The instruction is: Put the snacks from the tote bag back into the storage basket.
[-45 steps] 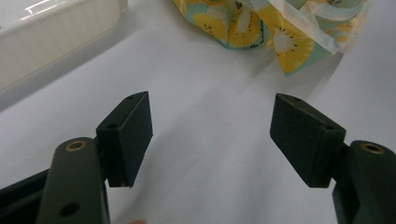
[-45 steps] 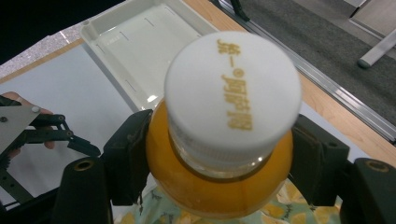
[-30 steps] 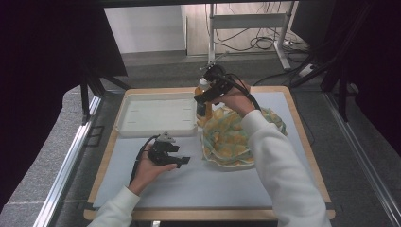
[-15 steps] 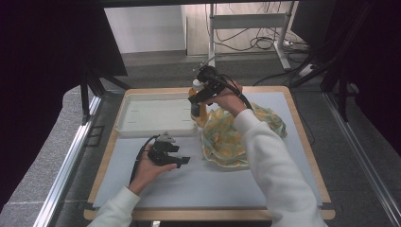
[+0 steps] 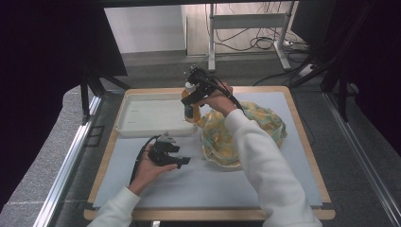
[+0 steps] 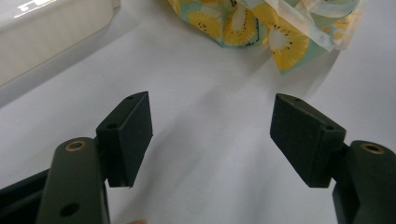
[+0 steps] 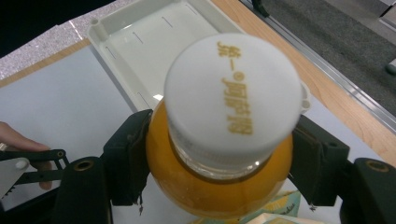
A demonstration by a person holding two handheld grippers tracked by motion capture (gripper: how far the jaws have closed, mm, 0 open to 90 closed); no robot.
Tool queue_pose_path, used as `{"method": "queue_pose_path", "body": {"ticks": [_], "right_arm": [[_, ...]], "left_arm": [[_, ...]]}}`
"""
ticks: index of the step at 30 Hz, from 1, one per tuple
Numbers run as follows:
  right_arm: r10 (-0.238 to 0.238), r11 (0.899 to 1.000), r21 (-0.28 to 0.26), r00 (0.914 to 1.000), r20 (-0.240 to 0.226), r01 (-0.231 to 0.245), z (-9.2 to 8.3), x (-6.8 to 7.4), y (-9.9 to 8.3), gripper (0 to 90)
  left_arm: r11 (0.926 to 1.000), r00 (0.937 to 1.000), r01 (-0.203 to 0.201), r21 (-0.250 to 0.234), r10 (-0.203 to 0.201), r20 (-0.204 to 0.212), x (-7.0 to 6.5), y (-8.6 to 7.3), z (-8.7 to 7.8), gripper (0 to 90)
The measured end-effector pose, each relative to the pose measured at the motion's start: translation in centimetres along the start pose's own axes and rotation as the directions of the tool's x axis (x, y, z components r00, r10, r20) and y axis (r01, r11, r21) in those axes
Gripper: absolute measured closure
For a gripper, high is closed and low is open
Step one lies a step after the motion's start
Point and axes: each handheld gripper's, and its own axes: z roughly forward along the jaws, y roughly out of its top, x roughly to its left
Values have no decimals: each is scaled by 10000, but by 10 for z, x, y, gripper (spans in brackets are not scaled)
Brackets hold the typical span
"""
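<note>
An orange juice bottle (image 5: 190, 111) with a white cap (image 7: 231, 93) stands upright between the jaws of my right gripper (image 5: 191, 98). The pads press on the bottle's shoulder from both sides, just below the cap. The bottle is at the right end of the white tray (image 5: 142, 116), next to the kiwi-print bag (image 5: 246, 132). I cannot tell whether its base touches anything. My left gripper (image 5: 181, 161) rests low over the pale mat in front of the tray. Its jaws stand wide apart with bare mat between them (image 6: 212, 135).
The kiwi-print bag (image 6: 261, 28) lies crumpled at the right of the mat, a clear plastic bag on top of it. The tray's inside (image 7: 140, 37) is bare. The wooden table edge (image 5: 302, 127) runs along the right. The left gripper (image 7: 28, 165) and fingers lie off to the side.
My right gripper has carried the bottle left and a little down, from above the bag to the tray's right end. The left hand has not moved.
</note>
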Motion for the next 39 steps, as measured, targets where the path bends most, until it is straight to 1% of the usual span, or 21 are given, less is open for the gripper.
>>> {"method": "queue_pose_path", "body": {"ticks": [2,5,8,9,13,14,18,19,31,39], "right_arm": [[-15,10000,47,10000,18,15,4,1,1,303],[8,10000,44,10000,13,-8,8,2,2,303],[58,10000,27,10000,-2,-58,13,2,3,303],[59,10000,40,10000,-29,-59,14,2,3,303],[29,10000,82,10000,-26,-29,20,4,4,303],[22,9999,114,10000,-6,-21,22,5,5,303],[50,9999,105,10000,-32,-50,29,6,6,303],[34,9999,97,10000,-29,-33,30,7,6,303],[70,10000,69,9999,-134,-70,47,9,9,303],[53,9991,412,9999,-85,-49,65,9,4,303]], "left_arm": [[10000,10000,36,-44,-36,-11,-1,0,1,298],[10000,10000,-30,4,30,-15,-1,0,1,298],[9999,10000,81,-77,-81,4,-2,0,2,298],[10000,10000,1,-4,-1,-12,-1,0,1,297],[10000,10000,-29,28,29,-3,0,0,1,297],[10000,10000,49,-45,-49,12,-1,0,2,298],[10000,10000,26,-50,-26,-1,-1,0,1,297],[10000,10000,-43,15,43,-5,0,0,0,297],[10000,10000,9,29,-8,-36,-1,-1,2,295],[10000,10000,-5,59,6,-34,0,-1,1,291]]}}
